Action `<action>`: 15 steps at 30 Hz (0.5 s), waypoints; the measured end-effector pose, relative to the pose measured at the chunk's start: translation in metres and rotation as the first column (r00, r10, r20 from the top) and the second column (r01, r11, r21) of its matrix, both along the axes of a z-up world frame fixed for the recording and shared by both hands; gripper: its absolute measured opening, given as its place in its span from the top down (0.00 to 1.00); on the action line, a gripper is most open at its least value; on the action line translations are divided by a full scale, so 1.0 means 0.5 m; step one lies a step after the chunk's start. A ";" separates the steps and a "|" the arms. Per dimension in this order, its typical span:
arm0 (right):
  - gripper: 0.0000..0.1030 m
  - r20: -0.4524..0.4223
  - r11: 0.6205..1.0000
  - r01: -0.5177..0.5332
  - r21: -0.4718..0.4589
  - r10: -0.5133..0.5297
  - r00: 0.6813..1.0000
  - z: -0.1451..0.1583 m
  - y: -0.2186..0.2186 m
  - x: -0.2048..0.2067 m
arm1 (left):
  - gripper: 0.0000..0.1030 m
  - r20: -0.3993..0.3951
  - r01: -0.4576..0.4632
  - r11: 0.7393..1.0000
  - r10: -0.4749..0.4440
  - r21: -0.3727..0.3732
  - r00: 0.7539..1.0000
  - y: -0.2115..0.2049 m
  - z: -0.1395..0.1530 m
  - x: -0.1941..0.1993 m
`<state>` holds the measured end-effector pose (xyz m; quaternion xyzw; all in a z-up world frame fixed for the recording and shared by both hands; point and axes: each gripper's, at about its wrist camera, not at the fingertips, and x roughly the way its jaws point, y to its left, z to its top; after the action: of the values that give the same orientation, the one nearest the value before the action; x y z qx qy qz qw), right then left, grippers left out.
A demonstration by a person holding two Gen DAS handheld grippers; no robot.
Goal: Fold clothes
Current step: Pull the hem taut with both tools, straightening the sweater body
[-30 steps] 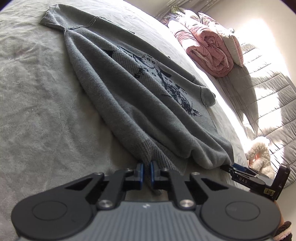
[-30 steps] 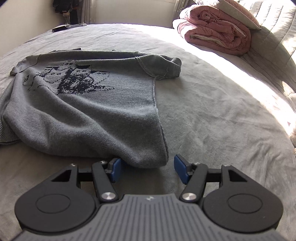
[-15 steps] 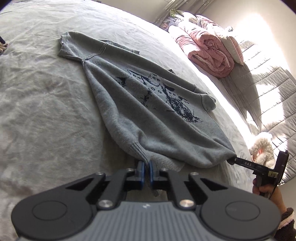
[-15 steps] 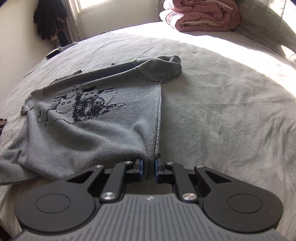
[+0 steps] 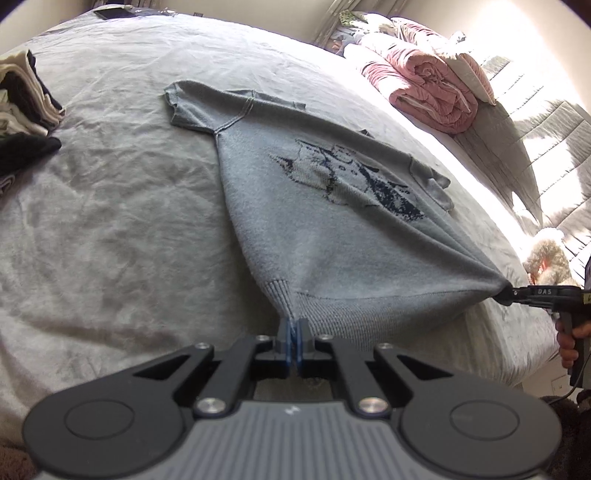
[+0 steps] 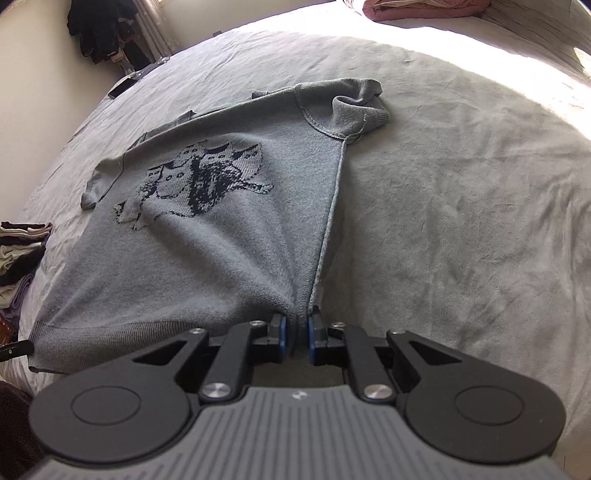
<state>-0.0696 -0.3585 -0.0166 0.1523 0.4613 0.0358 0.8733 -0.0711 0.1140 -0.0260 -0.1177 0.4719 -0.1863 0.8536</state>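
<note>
A grey knit sweater point(image 5: 325, 221) with a dark printed picture lies front up on the grey bed point(image 5: 110, 229), its hem lifted and stretched toward me. My left gripper point(image 5: 294, 338) is shut on the ribbed hem at its left corner. My right gripper point(image 6: 295, 338) is shut on the hem's right corner by the side seam of the sweater point(image 6: 207, 236). The left wrist view also catches the right gripper point(image 5: 508, 293) at the far right, pulling the corner taut, with a hand point(image 5: 570, 339) on its grip. The short sleeves lie flat at the far end.
A stack of folded clothes point(image 5: 22, 110) sits at the left of the bed, and the stack point(image 6: 18, 254) shows in the right wrist view too. A rolled pink quilt point(image 5: 428, 92) and pillows lie by the headboard. A plush toy point(image 5: 546, 254) rests at the bed's right edge. Dark clothes point(image 6: 99, 29) hang by the wall.
The right gripper went from open to shut on the hem's right corner. Both grippers have lifted and pulled back, stretching the hem taut and raising the lower part of the sweater.
</note>
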 end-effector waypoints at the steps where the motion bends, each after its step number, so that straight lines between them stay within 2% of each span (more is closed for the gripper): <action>1: 0.89 0.000 1.000 0.005 0.002 -0.005 1.000 -0.002 -0.003 0.003 | 0.98 -0.010 0.000 1.000 0.000 0.003 1.000 0.000 -0.008 0.001; 3: 0.87 0.000 1.000 0.016 0.006 -0.016 1.000 -0.006 -0.010 0.009 | 0.98 -0.023 -0.001 1.000 0.001 -0.001 1.000 0.002 -0.021 0.006; 5: 0.79 0.000 1.000 0.027 0.010 -0.027 1.000 -0.010 -0.016 0.015 | 0.96 -0.038 -0.021 1.000 0.021 -0.015 0.999 0.009 -0.036 0.013; 6: 0.78 0.001 0.999 0.037 0.015 -0.037 0.999 -0.013 -0.022 0.019 | 0.96 -0.045 -0.039 0.999 0.038 -0.021 0.998 0.013 -0.042 0.016; 8: 0.72 0.004 0.996 0.074 0.041 -0.074 0.997 -0.025 -0.042 0.028 | 0.89 -0.059 -0.066 0.997 0.064 -0.036 0.996 0.021 -0.053 0.024; 9: 0.69 0.002 0.995 0.089 0.048 -0.090 0.996 -0.030 -0.051 0.031 | 0.81 -0.067 -0.073 0.996 0.069 -0.047 0.995 0.023 -0.058 0.026; 10: 0.61 0.000 0.993 0.105 0.045 -0.105 0.994 -0.033 -0.057 0.033 | 0.74 -0.079 -0.076 0.996 0.072 -0.055 0.994 0.025 -0.062 0.028; 12: 0.57 0.003 0.992 0.121 0.033 -0.121 0.993 -0.037 -0.069 0.032 | 0.69 -0.097 -0.066 0.996 0.060 -0.064 0.993 0.023 -0.069 0.028; 15: 0.52 0.021 0.993 0.111 0.038 -0.112 0.993 -0.045 -0.082 0.018 | 0.67 -0.107 -0.038 0.997 0.030 -0.070 0.994 0.017 -0.077 0.024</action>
<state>-0.0608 -0.3995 -0.0390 0.1936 0.4412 -0.0029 0.8763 -0.0592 0.1223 -0.0644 -0.1660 0.5073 -0.1821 0.8258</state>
